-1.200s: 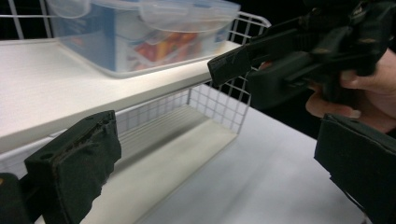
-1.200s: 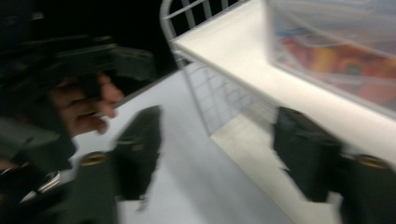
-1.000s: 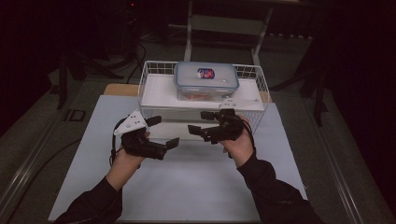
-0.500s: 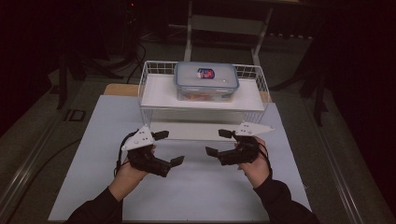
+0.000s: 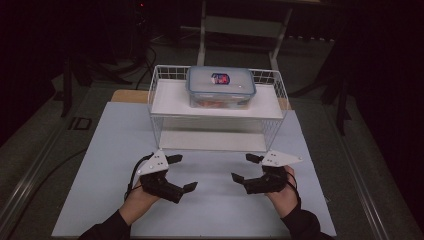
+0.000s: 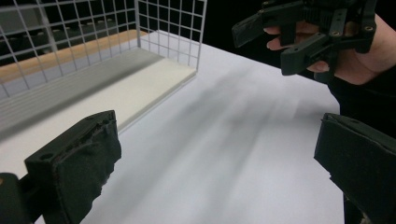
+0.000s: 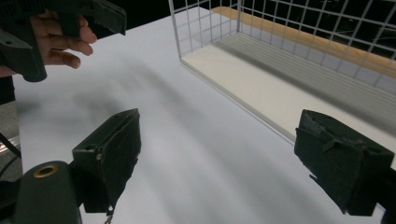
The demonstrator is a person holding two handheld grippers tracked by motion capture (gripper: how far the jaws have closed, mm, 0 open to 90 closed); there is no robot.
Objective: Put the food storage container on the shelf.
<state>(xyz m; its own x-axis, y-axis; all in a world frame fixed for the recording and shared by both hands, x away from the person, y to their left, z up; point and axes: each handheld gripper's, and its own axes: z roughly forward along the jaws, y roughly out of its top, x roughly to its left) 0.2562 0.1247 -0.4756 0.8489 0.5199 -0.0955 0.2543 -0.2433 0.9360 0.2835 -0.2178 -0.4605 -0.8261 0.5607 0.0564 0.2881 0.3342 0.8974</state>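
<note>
White table (image 5: 215, 210) with wire rack (image 5: 217, 107), lidded container (image 5: 221, 87) of reddish contents on top; 2 claws wide, empty.

A dim lab or recording studio: a white-covered desk (image 5: 115, 150) lit amid darkness, cables (image 5: 145, 55) trailing on the grey floor, a metal stand (image 5: 240, 25) behind, and a white wire rack (image 5: 165, 125) set out

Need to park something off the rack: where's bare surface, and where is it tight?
Bare white table top lies between the left gripper and the right gripper, and along both sides of the wire rack. The rack's lower shelf is bare too. The top shelf centre is taken by the lidded container.
</note>
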